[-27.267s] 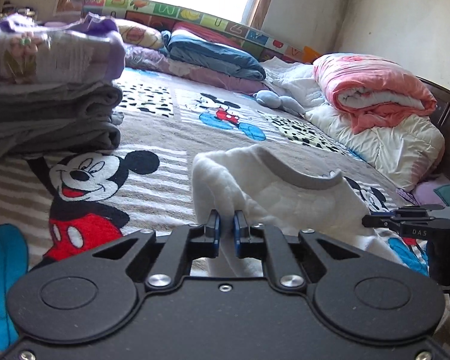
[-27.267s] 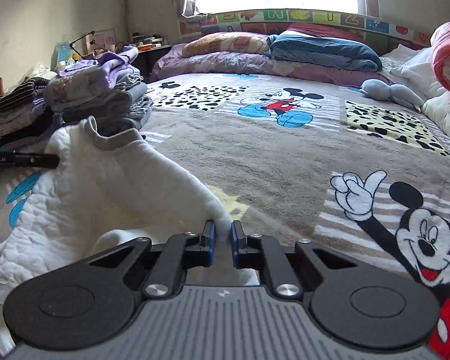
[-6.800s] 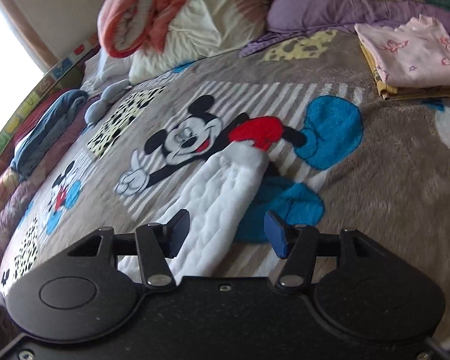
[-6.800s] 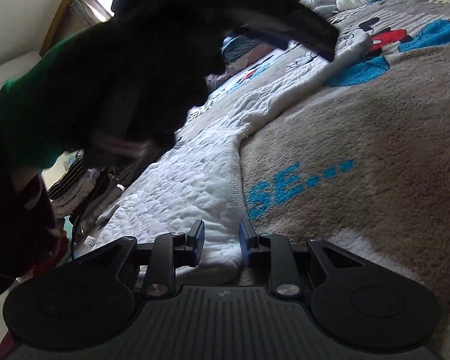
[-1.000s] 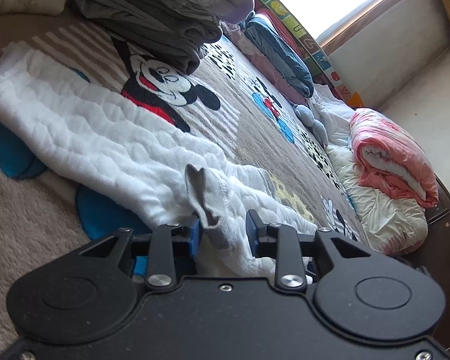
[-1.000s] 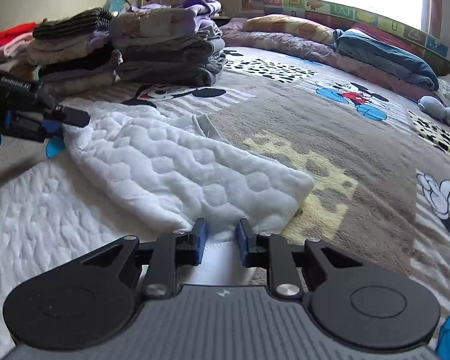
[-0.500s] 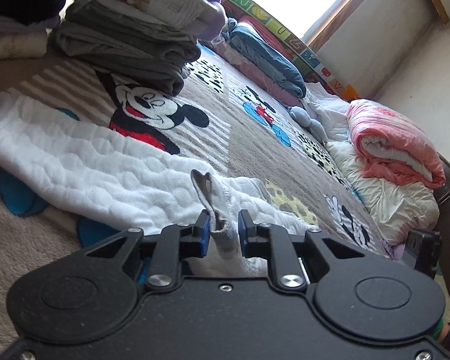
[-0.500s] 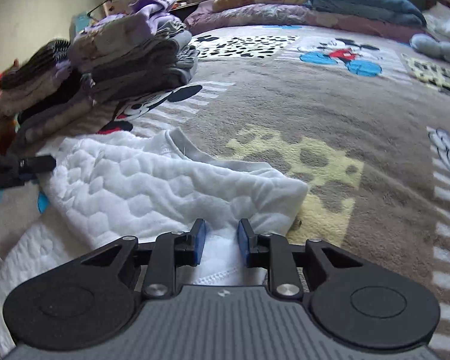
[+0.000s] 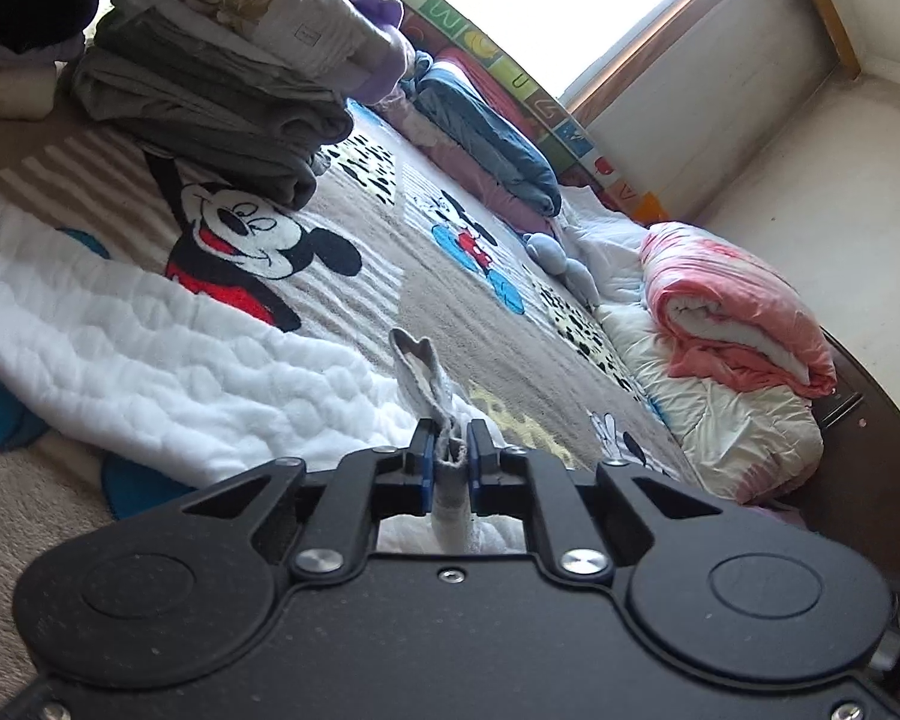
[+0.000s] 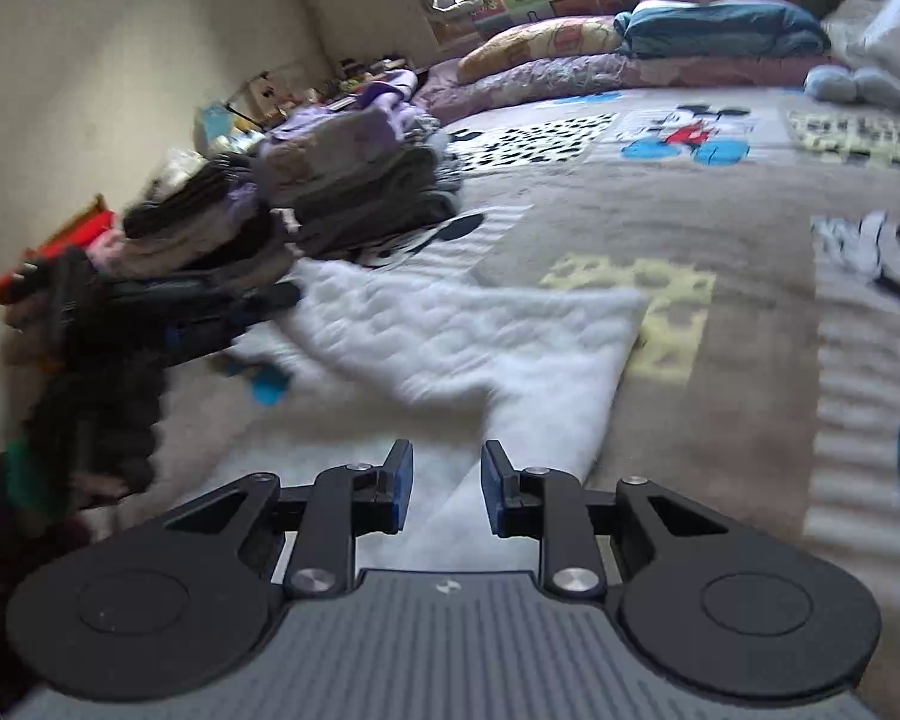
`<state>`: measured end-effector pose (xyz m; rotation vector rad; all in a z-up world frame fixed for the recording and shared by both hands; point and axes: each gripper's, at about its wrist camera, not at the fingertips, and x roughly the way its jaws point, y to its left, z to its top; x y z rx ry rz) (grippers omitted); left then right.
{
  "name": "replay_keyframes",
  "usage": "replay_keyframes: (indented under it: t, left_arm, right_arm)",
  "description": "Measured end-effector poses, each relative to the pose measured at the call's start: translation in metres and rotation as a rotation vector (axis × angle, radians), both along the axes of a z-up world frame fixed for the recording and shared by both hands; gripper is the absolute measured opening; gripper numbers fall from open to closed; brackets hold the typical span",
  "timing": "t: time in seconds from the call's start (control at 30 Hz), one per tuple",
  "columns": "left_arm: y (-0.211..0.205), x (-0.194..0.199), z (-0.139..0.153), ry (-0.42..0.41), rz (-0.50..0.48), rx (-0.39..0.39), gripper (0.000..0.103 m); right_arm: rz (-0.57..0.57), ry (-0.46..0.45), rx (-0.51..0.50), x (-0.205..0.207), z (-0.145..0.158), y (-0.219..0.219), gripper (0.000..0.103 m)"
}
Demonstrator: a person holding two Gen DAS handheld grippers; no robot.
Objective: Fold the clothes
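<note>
A white quilted garment (image 9: 150, 360) with a grey collar lies spread on the Mickey Mouse blanket (image 9: 450, 276). My left gripper (image 9: 449, 459) is shut on the grey collar (image 9: 420, 372), which stands up between the blue pads. In the right wrist view the same white garment (image 10: 480, 336) lies partly folded, one flap laid over the rest. My right gripper (image 10: 447, 483) hovers open just above its near edge, with nothing between the fingers. The left gripper (image 10: 168, 312), blurred, shows at the left of that view, held in a person's dark-gloved hand.
Stacks of folded clothes (image 9: 222, 78) stand at the left of the bed, also seen as a pile (image 10: 342, 180) in the right wrist view. A rolled pink-and-white quilt (image 9: 732, 312), blue and purple bedding (image 9: 492, 144) and a window lie beyond.
My left gripper has closed fully on the grey collar. My right gripper has opened, let go of the white garment's edge and pulled back, and its view is motion-blurred.
</note>
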<state>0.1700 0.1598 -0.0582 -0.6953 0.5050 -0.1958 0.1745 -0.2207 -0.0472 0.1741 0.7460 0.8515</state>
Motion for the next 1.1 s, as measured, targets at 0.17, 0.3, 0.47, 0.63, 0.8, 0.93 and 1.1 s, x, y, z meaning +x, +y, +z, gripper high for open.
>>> replay_keyframes:
  t: [0.17, 0.3, 0.47, 0.63, 0.8, 0.93, 1.1]
  left_arm:
    - [-0.014, -0.006, 0.011, -0.08, -0.045, 0.022, 0.005]
    - [-0.04, -0.017, 0.026, -0.191, -0.148, 0.093, 0.005]
    - [-0.088, -0.028, 0.035, -0.317, -0.328, 0.279, 0.005]
    - [-0.139, -0.043, 0.027, -0.412, -0.519, 0.49, 0.005]
    - [-0.169, -0.053, 0.01, -0.487, -0.711, 0.655, 0.005]
    - [-0.175, -0.056, -0.005, -0.496, -0.827, 0.755, 0.005]
    - [-0.177, -0.059, -0.019, -0.484, -0.916, 0.841, 0.005]
  right_arm:
    - [-0.038, 0.165, 0.038, -0.01, -0.057, 0.004, 0.025]
    - [-0.094, 0.206, 0.117, -0.01, -0.063, -0.001, 0.024]
    - [-0.155, 0.27, 0.249, -0.01, -0.072, -0.014, 0.024]
    - [-0.263, 0.35, 0.536, -0.02, -0.1, -0.035, 0.025]
    - [-0.371, 0.427, 0.824, -0.029, -0.127, -0.056, 0.032]
    - [-0.419, 0.492, 1.066, -0.033, -0.144, -0.067, 0.05]
    - [-0.412, 0.476, 1.065, -0.028, -0.139, -0.067, 0.059]
